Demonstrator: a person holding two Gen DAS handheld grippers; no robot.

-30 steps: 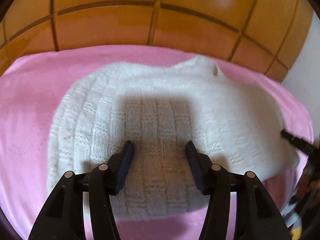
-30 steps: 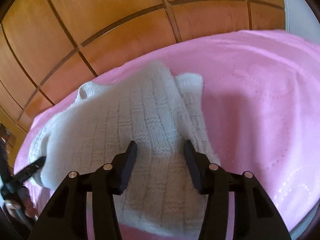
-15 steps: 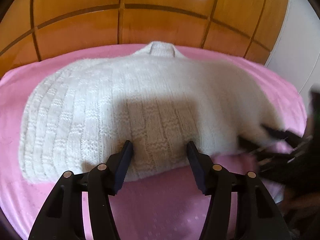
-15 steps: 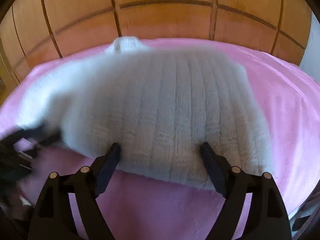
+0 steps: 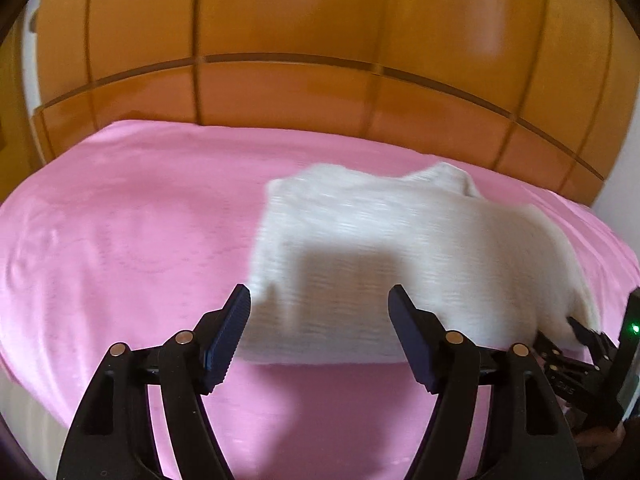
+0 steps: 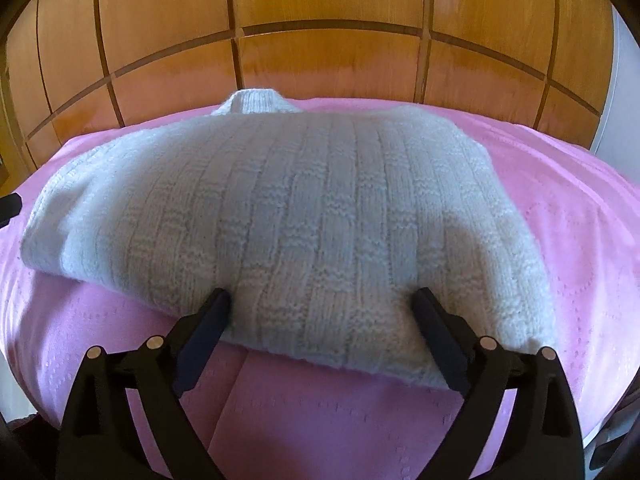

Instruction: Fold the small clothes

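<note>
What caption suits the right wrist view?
Open right gripper at the near edge of a folded white knitted sweater on a pink bedspread.

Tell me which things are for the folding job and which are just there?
For the job:
white sweater
left claw, open
right claw, open, at the sweater's near edge

Just there:
pink bedspread under the sweater
wooden headboard behind the bed

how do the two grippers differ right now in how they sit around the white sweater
The right gripper straddles the sweater hem, which lies between its fingers; the left gripper sits at the sweater's left corner, its left finger over bare pink sheet. The right wrist view is sharp; the left wrist view is motion-blurred. Both are open, gripping nothing.
</note>
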